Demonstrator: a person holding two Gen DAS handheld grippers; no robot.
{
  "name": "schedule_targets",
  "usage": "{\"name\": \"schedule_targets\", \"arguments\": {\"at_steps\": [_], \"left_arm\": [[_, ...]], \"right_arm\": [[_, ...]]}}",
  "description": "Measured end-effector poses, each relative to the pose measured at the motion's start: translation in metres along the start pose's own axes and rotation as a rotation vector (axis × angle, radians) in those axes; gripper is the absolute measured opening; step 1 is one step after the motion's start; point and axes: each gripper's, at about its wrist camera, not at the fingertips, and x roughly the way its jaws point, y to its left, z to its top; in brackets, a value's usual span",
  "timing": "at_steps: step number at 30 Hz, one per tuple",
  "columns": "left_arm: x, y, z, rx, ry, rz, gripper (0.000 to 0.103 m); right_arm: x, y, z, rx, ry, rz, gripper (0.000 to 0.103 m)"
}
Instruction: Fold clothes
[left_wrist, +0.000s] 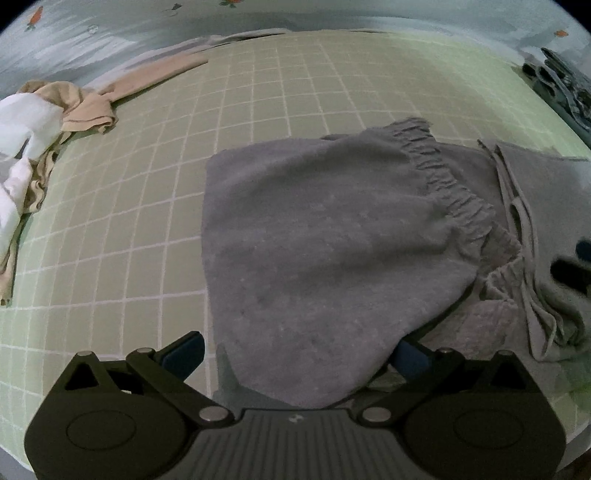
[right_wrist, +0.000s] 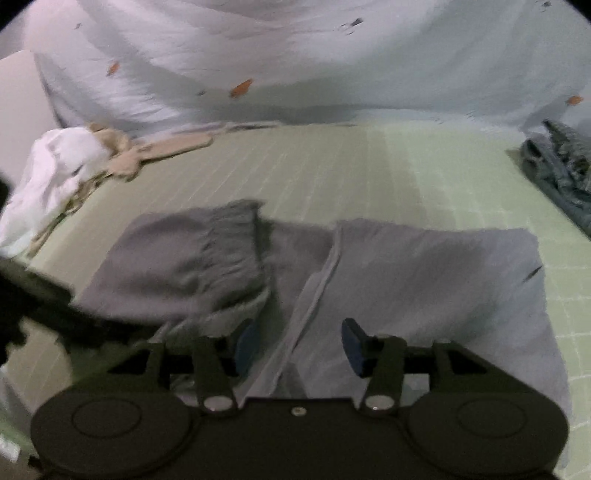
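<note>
From the left wrist, the grey fleece shorts with a gathered waistband (left_wrist: 332, 236) are seen spread on the pale green grid-patterned sheet (left_wrist: 288, 96), one half folded over. The left gripper (left_wrist: 295, 354) is held wide open, with the near edge of the fabric draped between its blue pads (left_wrist: 184, 354). A crumpled heap of beige and white clothes (left_wrist: 48, 122) is seen far left. From the right wrist, the right gripper (right_wrist: 299, 343) is also spread open, poised just above the shorts' middle seam. A dark patterned garment (right_wrist: 561, 166) is glimpsed far right.
</note>
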Motion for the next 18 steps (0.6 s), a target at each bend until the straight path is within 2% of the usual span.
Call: {"name": "schedule_targets", "arguments": {"at_steps": [2, 4, 8, 9, 10, 11, 12, 13, 14, 18], "left_arm": [[-0.001, 0.003, -0.001, -0.010, 0.003, 0.002, 0.103], [-0.001, 0.005, -0.003, -0.021, 0.004, 0.002, 0.103], [0.000, 0.007, -0.003, -0.022, 0.002, 0.012, 0.103], [0.000, 0.008, -0.002, -0.017, -0.004, 0.017, 0.103], [0.000, 0.008, -0.002, -0.012, -0.009, 0.021, 0.103], [-0.001, 0.008, -0.001, -0.014, -0.014, 0.022, 0.103], [-0.001, 0.010, -0.001, -0.024, -0.018, 0.020, 0.103], [-0.001, 0.013, 0.000, -0.036, -0.021, 0.017, 0.103], [-0.002, 0.016, 0.001, -0.050, -0.024, 0.011, 0.103], [-0.005, 0.031, 0.005, -0.093, -0.051, 0.002, 0.103]], "right_arm": [[0.009, -0.003, 0.008, 0.005, -0.008, -0.032, 0.055], [0.027, -0.004, 0.016, 0.020, -0.006, -0.029, 0.056], [0.060, -0.004, 0.021, 0.019, 0.050, -0.073, 0.054], [0.065, -0.001, 0.020, 0.002, 0.059, -0.093, 0.049], [0.064, 0.000, 0.018, -0.017, 0.049, -0.105, 0.036], [0.063, 0.001, 0.017, -0.028, 0.048, -0.113, 0.029], [0.060, -0.002, 0.018, -0.027, 0.044, -0.104, 0.008], [0.058, -0.004, 0.018, -0.025, 0.040, -0.094, 0.004], [0.054, -0.007, 0.019, -0.020, 0.035, -0.096, 0.004], [0.018, 0.004, 0.027, -0.077, -0.098, -0.117, 0.004]]}}
